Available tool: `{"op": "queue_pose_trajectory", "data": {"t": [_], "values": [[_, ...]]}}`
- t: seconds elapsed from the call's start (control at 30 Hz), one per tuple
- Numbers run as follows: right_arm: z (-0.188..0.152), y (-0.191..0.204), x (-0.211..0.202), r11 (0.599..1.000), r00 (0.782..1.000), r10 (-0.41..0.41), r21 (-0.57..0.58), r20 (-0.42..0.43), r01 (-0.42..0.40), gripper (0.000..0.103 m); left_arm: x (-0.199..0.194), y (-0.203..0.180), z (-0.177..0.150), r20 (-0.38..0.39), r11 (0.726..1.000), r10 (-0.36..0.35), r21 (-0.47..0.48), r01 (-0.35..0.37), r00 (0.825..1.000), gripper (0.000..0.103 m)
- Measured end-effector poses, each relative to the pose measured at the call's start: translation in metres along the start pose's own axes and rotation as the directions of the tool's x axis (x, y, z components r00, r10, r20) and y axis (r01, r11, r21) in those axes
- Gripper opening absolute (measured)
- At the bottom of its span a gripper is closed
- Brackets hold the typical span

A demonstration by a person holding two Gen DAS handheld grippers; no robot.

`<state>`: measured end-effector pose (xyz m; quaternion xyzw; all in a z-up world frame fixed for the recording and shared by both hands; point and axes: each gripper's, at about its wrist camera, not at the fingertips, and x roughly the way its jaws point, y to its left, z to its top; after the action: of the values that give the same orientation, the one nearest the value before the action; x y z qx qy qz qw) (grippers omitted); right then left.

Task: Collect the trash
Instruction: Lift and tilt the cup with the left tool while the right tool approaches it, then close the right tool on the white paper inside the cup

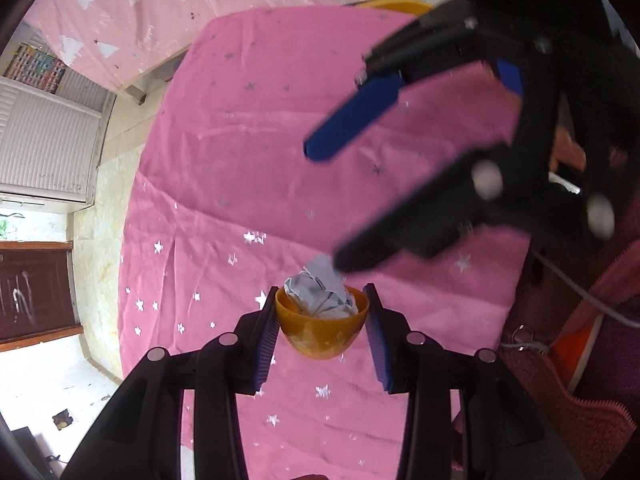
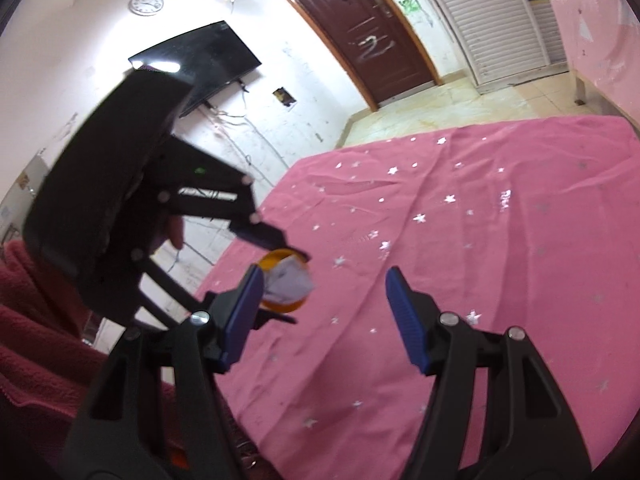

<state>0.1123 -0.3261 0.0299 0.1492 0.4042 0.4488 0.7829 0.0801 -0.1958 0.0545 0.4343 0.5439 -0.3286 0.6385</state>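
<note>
The left claw (image 1: 322,322) is clamped on a small orange bowl (image 1: 322,334) — blue pads pressing on either side of it, just under the rim. The bowl is held up off the pink star-print cloth (image 1: 224,184) that covers the surface below; I can't tell if that's a table or a bed under there. Stuffed inside the bowl is a crumpled wad of white paper (image 1: 322,294), sticking up above the rim, with some dark printed marks on it.

The right claw (image 2: 324,316) is spread about halfway and has nothing in it — just pink cloth showing between its two blue pads. From the left wrist view it hangs over the cloth above and to the right of the bowl, and the tip of one black finger (image 1: 352,258) sits right up against the top of the paper wad. It's blurry there, so whether it actually touches the paper I can't say.

From the right wrist view, the bowl and paper sit just past the right claw's left pad, near the cloth's edge. Behind it all: a dark brown door (image 2: 360,28), a wall-mounted TV (image 2: 200,60), a round clock (image 2: 146,3) and a white louvred door (image 2: 492,20).
</note>
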Motion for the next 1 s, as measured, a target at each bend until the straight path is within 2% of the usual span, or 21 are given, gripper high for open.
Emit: {"op": "queue_pose_trajectory", "data": {"t": [0.07,0.27,0.33,0.5,0.67,0.7,0.73,0.8,1.0], "values": [[0.001,0.002,0.003,1.0,1.0,-0.011,-0.001,-0.01,0.011,0.061,-0.004,-0.003,0.002,0.028,1.0,-0.007,0.015,0.007,1.0,0.035],[0.002,0.0,0.009,0.998,0.999,0.027,0.052,-0.023,-0.026,0.061,-0.004,-0.007,0.007,0.058,0.999,0.01,0.033,-0.012,0.998,0.035],[0.001,0.0,0.008,0.998,0.999,0.046,0.049,-0.023,-0.045,0.047,-0.002,-0.007,0.005,0.062,0.999,0.01,0.034,-0.012,0.998,0.035],[0.0,0.009,0.005,0.999,0.999,0.038,0.007,-0.032,-0.038,0.022,0.002,-0.011,0.005,0.051,0.999,0.029,0.038,-0.031,0.998,0.035],[-0.003,0.008,0.007,0.999,0.998,0.051,0.013,-0.043,-0.05,0.017,0.005,-0.01,0.004,0.047,0.999,0.037,0.037,-0.039,0.998,0.035],[-0.003,0.008,0.007,0.999,0.998,0.05,0.014,-0.043,-0.049,0.015,0.005,-0.009,0.004,0.045,0.999,0.039,0.035,-0.041,0.998,0.035],[-0.002,0.008,0.007,0.999,0.998,0.04,0.014,-0.041,-0.04,0.008,0.007,-0.009,0.005,0.043,0.998,0.042,0.035,-0.043,0.998,0.035],[-0.001,0.005,0.007,0.999,0.999,0.036,0.023,-0.037,-0.036,0.005,0.01,-0.003,0.003,0.037,0.998,0.049,0.03,-0.05,0.998,0.035],[-0.009,0.003,-0.002,1.0,1.0,0.01,0.027,-0.028,-0.009,0.004,0.017,0.002,-0.002,0.015,0.998,0.058,0.011,-0.058,0.998,0.035]]}}
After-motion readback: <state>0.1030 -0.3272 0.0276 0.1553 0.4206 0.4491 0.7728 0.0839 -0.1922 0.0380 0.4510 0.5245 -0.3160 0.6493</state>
